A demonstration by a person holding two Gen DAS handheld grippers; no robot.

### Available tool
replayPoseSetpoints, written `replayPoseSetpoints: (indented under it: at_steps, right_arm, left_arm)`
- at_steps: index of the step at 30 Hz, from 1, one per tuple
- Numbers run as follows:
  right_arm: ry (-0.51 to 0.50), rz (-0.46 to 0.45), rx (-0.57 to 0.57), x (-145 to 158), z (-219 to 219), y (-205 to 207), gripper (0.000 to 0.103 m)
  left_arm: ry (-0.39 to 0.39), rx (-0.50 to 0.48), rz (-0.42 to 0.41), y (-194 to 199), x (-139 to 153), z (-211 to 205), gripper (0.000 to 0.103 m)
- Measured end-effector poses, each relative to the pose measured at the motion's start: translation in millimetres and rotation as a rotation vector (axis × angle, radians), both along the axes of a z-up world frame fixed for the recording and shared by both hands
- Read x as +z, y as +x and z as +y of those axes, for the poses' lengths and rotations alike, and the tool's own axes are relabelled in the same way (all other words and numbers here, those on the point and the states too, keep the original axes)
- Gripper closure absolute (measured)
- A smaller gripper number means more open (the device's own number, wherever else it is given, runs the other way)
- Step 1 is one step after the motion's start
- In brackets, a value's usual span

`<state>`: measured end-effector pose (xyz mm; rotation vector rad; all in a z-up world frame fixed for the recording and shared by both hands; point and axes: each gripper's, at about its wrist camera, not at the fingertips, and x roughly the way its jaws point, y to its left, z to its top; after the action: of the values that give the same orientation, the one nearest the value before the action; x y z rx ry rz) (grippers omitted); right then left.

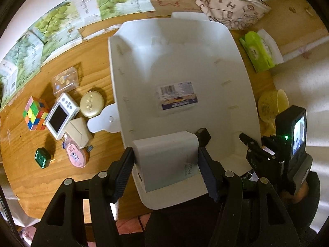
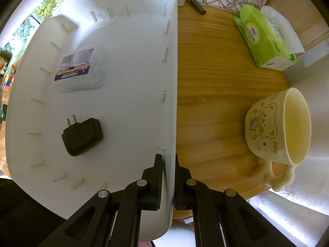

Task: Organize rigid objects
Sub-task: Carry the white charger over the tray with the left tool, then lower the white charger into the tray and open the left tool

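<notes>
Where legible, mug (image 2: 277,127) reads "BEAR", charger (image 1: 166,160) "33W".

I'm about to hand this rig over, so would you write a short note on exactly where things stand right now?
Left claw: shut on the white power bank, held over the white bin's near end.
Right claw: shut on the bin's side wall, steadying it.
In the bin: black charger plug, clear labelled box.
Left on the table: Rubik's cube, white handheld device, gold tin, green box, pink tape dispenser.
</notes>
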<state>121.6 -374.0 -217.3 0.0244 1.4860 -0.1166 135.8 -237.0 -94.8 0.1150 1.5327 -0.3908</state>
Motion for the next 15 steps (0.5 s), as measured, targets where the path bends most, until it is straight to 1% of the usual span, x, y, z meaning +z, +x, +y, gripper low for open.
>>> replayPoseSetpoints:
  at_steps: [7, 8, 9, 10, 12, 15]
  right_arm:
    - [-0.005, 0.004, 0.003, -0.6, 1.1, 0.3, 0.095]
    - [-0.006, 0.004, 0.004, -0.8, 1.7, 0.3, 0.095]
    - [-0.006, 0.005, 0.005, -0.9, 2.0, 0.3, 0.095]
    - [-0.006, 0.005, 0.005, -0.9, 2.0, 0.3, 0.095]
    - [-0.008, 0.007, 0.008, -0.6, 2.7, 0.7, 0.095]
    - [-0.003, 0.008, 0.008, -0.1, 3.0, 1.4, 0.095]
  left_arm:
    - [-0.023, -0.033, -0.007, -5.8, 0.2, -6.4, 0.036]
    - [-0.033, -0.034, -0.017, -6.1, 2.7, -6.3, 0.032]
    - [-0.041, -0.034, -0.030, -6.2, 5.1, -6.1, 0.026]
    - [-0.050, -0.033, -0.050, -6.4, 8.7, -5.6, 0.023]
    - [-0.063, -0.030, -0.093, -6.6, 15.8, -4.3, 0.023]
    - [-0.076, -0.019, -0.135, -5.9, 22.4, -1.3, 0.023]
